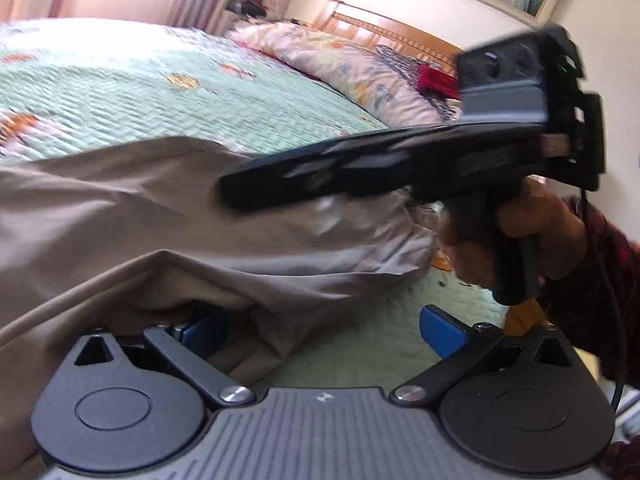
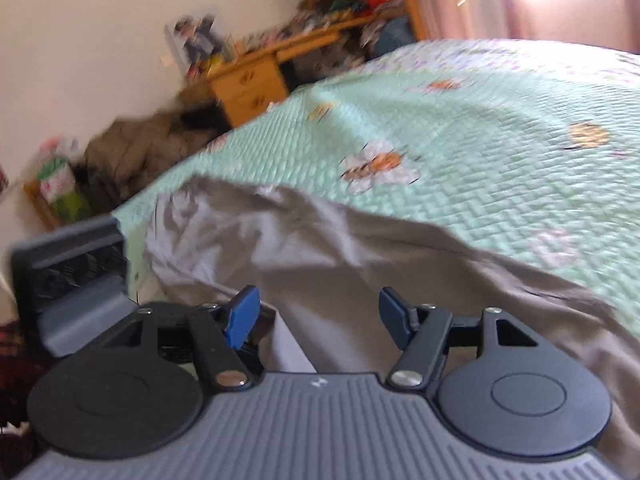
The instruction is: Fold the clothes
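Note:
A taupe garment [image 1: 120, 208] lies crumpled on the mint green quilted bed [image 1: 140, 80]. In the left wrist view my left gripper [image 1: 320, 332] hangs low over it with its jaws wide apart. A fold of the cloth drapes over the left blue pad [image 1: 200, 328], while the right pad [image 1: 442, 334] is bare. A hand holds my right gripper [image 1: 236, 190] above the garment, seen side-on and blurred. In the right wrist view my right gripper [image 2: 316, 316] is open just over the garment [image 2: 360, 248], with nothing pinched between its blue pads [image 2: 240, 316].
A rolled floral duvet [image 1: 328, 60] and a wooden headboard [image 1: 384, 28] lie at the head of the bed. A cluttered wooden desk [image 2: 256, 80] and a dark heap [image 2: 140, 152] stand beyond the bed's edge. The quilt [image 2: 500, 120] stretches bare past the garment.

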